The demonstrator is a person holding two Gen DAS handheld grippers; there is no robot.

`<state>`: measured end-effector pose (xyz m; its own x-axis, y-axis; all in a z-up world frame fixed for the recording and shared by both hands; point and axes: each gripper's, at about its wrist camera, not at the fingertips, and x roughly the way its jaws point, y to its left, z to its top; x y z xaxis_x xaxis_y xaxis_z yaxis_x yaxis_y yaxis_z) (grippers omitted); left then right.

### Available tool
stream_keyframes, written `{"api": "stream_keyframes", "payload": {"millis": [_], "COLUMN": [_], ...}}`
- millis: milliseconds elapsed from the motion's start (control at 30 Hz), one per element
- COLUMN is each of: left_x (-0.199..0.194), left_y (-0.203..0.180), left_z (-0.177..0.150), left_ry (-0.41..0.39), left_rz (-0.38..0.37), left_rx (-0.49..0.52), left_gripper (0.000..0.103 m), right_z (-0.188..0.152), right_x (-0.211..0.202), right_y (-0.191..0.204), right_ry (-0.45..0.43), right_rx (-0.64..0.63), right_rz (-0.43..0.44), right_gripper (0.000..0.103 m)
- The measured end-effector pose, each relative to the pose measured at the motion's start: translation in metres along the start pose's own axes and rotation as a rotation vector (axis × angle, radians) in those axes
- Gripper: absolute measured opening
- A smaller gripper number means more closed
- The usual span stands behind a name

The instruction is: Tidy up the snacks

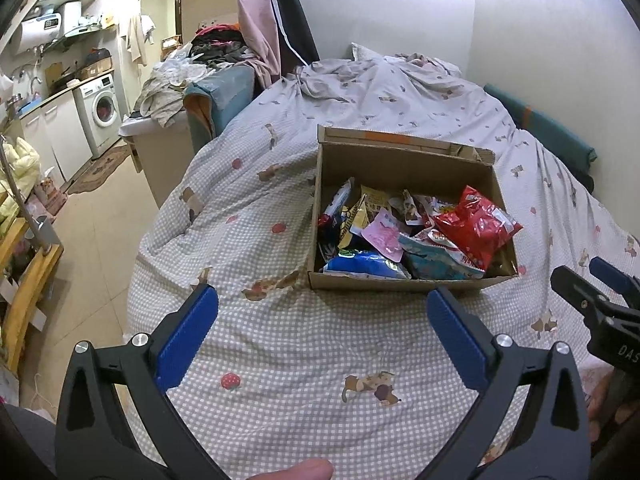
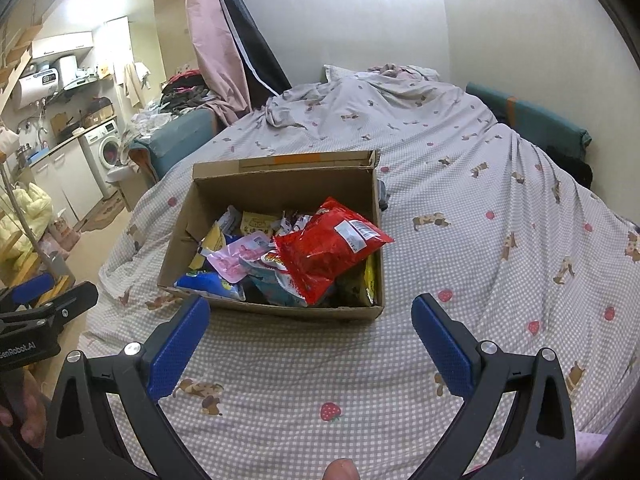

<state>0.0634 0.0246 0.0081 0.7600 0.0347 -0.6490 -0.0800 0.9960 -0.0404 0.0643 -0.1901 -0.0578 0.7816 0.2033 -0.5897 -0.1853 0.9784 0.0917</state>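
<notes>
Snacks [image 1: 416, 236] sit piled in one open cardboard box [image 1: 316, 216] on the checked bedspread [image 1: 320, 360], just ahead of both grippers. Left gripper [image 1: 322, 312]: jaws spread wide, nothing between them. Right gripper [image 2: 310, 322]: jaws equally wide apart, empty. Both hover short of the box's near wall. Judgement: nothing loose on the bed, so either sorting is done or the box gets unpacked next. If picking, take the red bag [image 2: 328, 248] first; it lies on top, leaning against the right wall. Pinch a crimped edge, not the puffed middle. Count: one box, one red bag, one blue pack [image 1: 364, 264], one pink pouch [image 1: 384, 236]. The rest overlap too much; roughly ten packets total.
</notes>
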Motion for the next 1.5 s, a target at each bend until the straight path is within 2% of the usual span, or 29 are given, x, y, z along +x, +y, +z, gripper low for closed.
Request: {"api": "stream_keyframes", "payload": {"millis": [333,833,1500], "left_x": [0.000,0.000,0.003], "left_y": [0.002,0.003,0.005], "left_z": [0.000,0.002,0.001], "left_ry": [0.000,0.019,0.022], "left_rz": [0.004,0.000,-0.006], "left_rx": [-0.006,-0.010,-0.019], "left_gripper": [0.103,0.103,0.103], "right_z": [-0.002,-0.002,-0.002], "right_x": [0.001,0.006,0.006], "right_y": [0.004,-0.007,-0.007], "right_ry": [0.008,0.029,0.028], "right_rx": [-0.018,0.041,0.041], "right_rz": [0.002,0.004,0.004], "right_gripper": [0.103,0.103,0.103]}}
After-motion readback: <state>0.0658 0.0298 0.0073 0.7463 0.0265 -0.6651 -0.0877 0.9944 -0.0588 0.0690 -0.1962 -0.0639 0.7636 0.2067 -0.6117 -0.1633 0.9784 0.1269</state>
